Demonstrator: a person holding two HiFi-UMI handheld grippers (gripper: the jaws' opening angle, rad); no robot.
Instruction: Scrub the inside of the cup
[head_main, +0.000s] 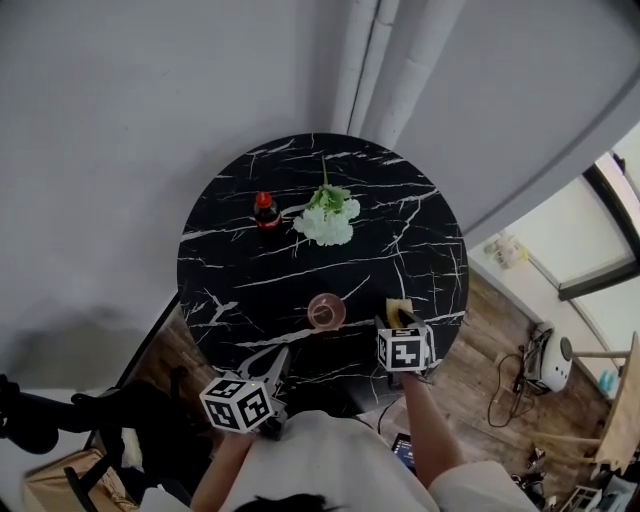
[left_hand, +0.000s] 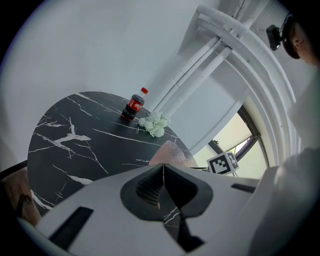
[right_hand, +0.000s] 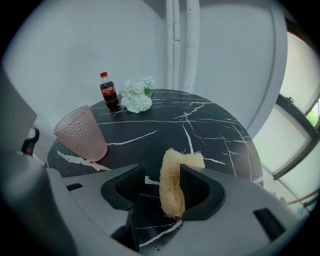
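Get a good hold of the sponge first

The right gripper (right_hand: 162, 172) has its jaws spread, and the sponge (right_hand: 172, 187) sits between them on the table (right_hand: 210, 125). The sponge leans on one jaw and there is a gap at the other, so it is not pinched yet. I think the best move is to squeeze it near the middle, so a good bit sticks out past the tips and can reach down into the cup (right_hand: 81, 134). The cup stands mouth up, near the sponge, on the side of the left gripper (left_hand: 163, 167). That one has its jaws pressed together with nothing in them, close to the cup. It may need to open and hold the cup, or the cup could slide or tip once scrubbing starts
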